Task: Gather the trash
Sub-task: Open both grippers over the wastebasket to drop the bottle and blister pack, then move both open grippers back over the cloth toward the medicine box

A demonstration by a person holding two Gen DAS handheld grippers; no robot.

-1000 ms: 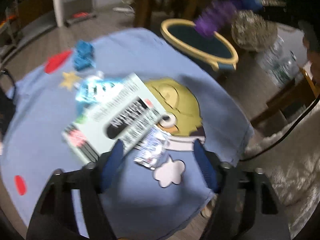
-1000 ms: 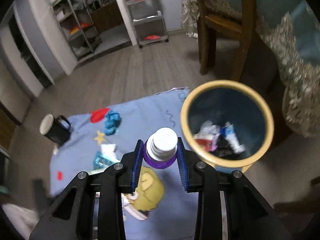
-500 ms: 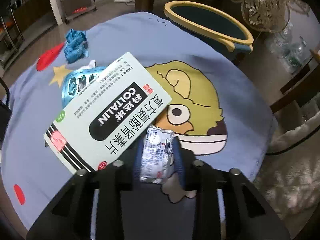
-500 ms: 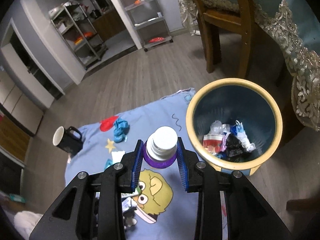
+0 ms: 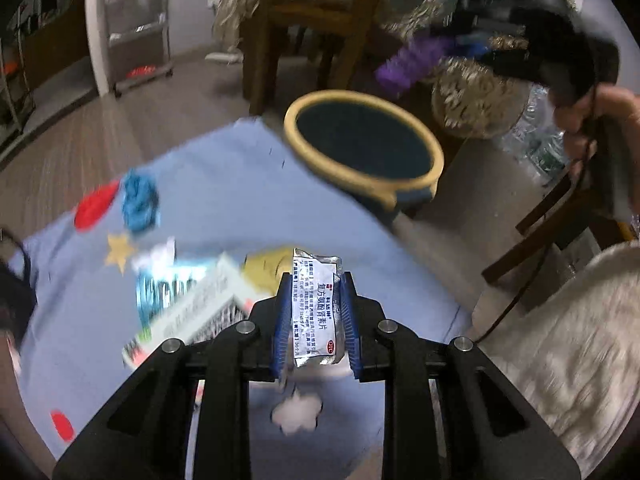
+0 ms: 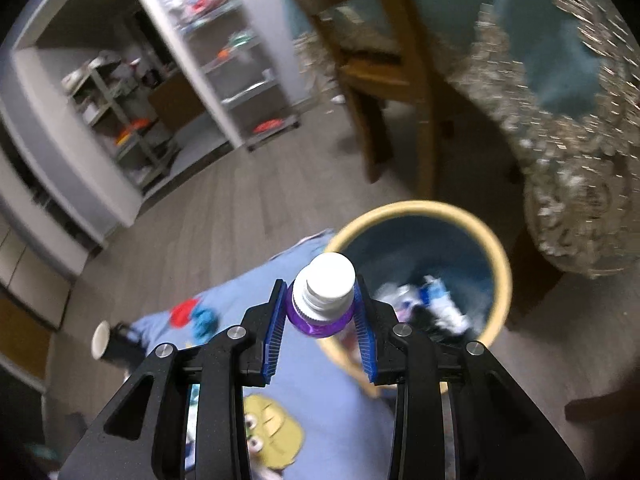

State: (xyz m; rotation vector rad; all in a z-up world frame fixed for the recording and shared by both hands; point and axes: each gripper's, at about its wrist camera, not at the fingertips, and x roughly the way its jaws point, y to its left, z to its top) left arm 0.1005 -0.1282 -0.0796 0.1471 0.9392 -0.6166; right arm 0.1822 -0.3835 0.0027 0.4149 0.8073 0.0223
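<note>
My left gripper [image 5: 315, 300] is shut on a silver foil medicine packet [image 5: 316, 308], held up above the blue cartoon blanket [image 5: 208, 184]. A white medicine box [image 5: 192, 312], a blister pack [image 5: 160, 288] and a crumpled blue wrapper [image 5: 138, 202] lie on the blanket to the left. The yellow-rimmed blue trash bin [image 5: 362, 148] stands beyond the blanket's far right corner. My right gripper [image 6: 322, 304] is shut on a purple bottle with a white cap [image 6: 324, 284], hovering at the near-left rim of the bin [image 6: 496, 264], which holds several pieces of trash [image 6: 432, 308].
A black mug [image 6: 112, 342] stands left of the blanket. Wooden chair legs [image 5: 260, 40] and a table with a lace cloth [image 6: 580, 184] rise behind the bin. Wire shelves [image 6: 240, 76] stand far back. A white fluffy rug [image 5: 572, 340] and a cable lie right.
The left gripper closed on the foil packet and lifted it off the blanket. The right gripper carried the bottle closer to the bin and rolled.
</note>
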